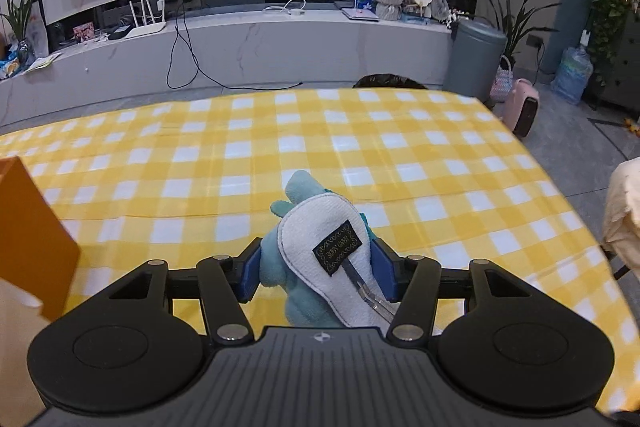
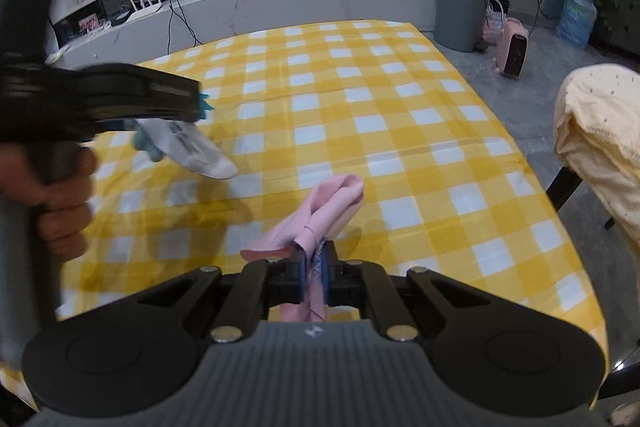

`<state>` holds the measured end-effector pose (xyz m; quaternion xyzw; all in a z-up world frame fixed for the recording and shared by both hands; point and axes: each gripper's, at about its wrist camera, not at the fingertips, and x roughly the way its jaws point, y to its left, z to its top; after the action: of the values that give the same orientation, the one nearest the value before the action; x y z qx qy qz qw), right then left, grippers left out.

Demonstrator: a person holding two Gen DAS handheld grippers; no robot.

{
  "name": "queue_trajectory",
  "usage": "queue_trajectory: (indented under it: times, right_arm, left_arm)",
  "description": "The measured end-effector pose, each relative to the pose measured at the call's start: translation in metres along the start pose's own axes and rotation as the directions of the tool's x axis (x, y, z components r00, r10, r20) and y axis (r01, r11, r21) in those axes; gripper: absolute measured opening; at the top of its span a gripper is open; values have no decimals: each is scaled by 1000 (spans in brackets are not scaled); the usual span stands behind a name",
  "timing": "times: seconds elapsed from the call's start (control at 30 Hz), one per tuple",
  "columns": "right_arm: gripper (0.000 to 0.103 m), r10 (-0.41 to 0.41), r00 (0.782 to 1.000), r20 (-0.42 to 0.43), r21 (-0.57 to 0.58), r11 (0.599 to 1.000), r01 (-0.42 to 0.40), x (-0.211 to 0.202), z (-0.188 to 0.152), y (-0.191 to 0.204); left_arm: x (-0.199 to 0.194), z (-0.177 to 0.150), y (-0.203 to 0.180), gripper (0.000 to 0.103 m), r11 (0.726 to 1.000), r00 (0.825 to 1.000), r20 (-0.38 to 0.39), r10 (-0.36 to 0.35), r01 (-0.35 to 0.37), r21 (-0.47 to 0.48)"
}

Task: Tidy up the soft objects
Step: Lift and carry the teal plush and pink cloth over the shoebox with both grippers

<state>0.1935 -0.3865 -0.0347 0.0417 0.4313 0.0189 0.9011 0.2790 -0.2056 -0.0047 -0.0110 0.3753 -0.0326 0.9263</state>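
A teal plush toy (image 1: 304, 259) with a white belly and a small black label hangs between the blue pads of my left gripper (image 1: 318, 269), which is shut on it above the yellow checked tablecloth (image 1: 320, 147). From the right wrist view the same toy (image 2: 192, 147) hangs under the left gripper (image 2: 188, 107), lifted off the cloth, with a person's hand (image 2: 60, 195) on the handle. My right gripper (image 2: 314, 273) is shut on a pink cloth (image 2: 320, 211), whose free end lies on the tablecloth (image 2: 360, 87).
An orange box (image 1: 32, 239) stands at the table's left edge. A chair draped in pale yellow fabric (image 2: 600, 147) sits to the right of the table. Beyond the far edge are a grey bin (image 1: 474, 59), a pink heater (image 1: 524, 111) and a low TV shelf.
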Motion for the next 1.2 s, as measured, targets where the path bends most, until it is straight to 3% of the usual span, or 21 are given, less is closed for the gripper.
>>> queue_trajectory:
  times: [0.3, 0.5, 0.63, 0.73, 0.9, 1.2]
  right_arm:
    - [4, 42, 999, -27, 45, 998, -41, 14, -1, 7]
    - [4, 93, 993, -68, 53, 995, -89, 29, 0, 21]
    - [4, 153, 982, -108, 168, 977, -133, 34, 1, 21]
    - [4, 187, 972, -144, 245, 958, -148, 38, 3, 31]
    - [4, 152, 973, -172, 222, 969, -112, 35, 23, 57]
    - [4, 70, 994, -82, 94, 994, -62, -7, 108, 104]
  left_arm:
    - [-67, 4, 12, 64, 998, 998, -10, -55, 55, 30]
    - [-118, 18, 38, 64, 990, 989, -50, -136, 137, 23]
    - [-137, 35, 52, 64, 986, 987, -53, -153, 156, 51]
    - [-143, 45, 64, 64, 981, 978, -81, -194, 195, 10]
    - [-157, 60, 83, 64, 948, 946, -56, -319, 318, -31]
    - [-176, 99, 111, 63, 905, 907, 23, -420, 421, -66]
